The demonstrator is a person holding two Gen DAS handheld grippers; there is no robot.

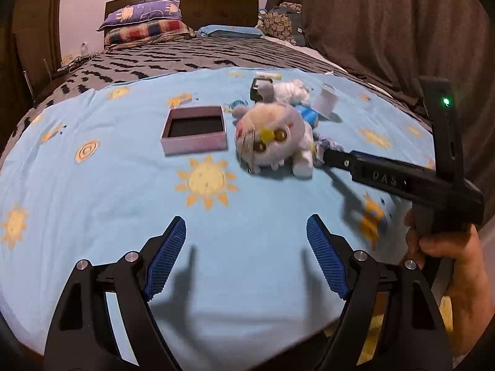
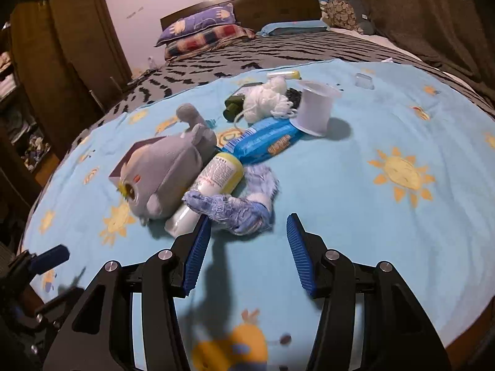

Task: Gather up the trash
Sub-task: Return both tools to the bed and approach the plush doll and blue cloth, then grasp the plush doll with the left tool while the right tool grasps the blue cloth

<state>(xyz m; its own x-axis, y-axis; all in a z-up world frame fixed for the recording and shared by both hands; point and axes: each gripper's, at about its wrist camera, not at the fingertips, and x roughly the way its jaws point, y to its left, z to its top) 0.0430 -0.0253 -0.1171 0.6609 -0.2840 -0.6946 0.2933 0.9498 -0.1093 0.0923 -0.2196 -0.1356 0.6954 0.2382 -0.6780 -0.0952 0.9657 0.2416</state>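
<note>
On the sun-print blue sheet (image 2: pixel 386 216) lies a heap of litter: a crumpled blue wad (image 2: pixel 238 211), a white bottle with a yellow end (image 2: pixel 216 179), a blue snack wrapper (image 2: pixel 266 142), a white cup (image 2: pixel 315 108) and a white fluffy wad (image 2: pixel 269 99). My right gripper (image 2: pixel 249 241) hovers just before the blue wad. Its jaws are apart; the wad lies by the left fingertip and nothing is pressed between the pads. My left gripper (image 1: pixel 247 247) hangs open over bare sheet, well short of an open pink box (image 1: pixel 195 133). A person's hand (image 1: pixel 448 253) holds the right gripper (image 1: pixel 328 156).
A grey-white plush toy (image 1: pixel 272 142) lies between the box and the litter, against the bottle. A dark green item (image 2: pixel 233 105) and a yellow-white tube (image 2: pixel 284 74) sit behind the heap. Pillows (image 1: pixel 145 21) and the headboard are far back. A wardrobe (image 2: pixel 62 46) is left, a curtain (image 1: pixel 386 15) right.
</note>
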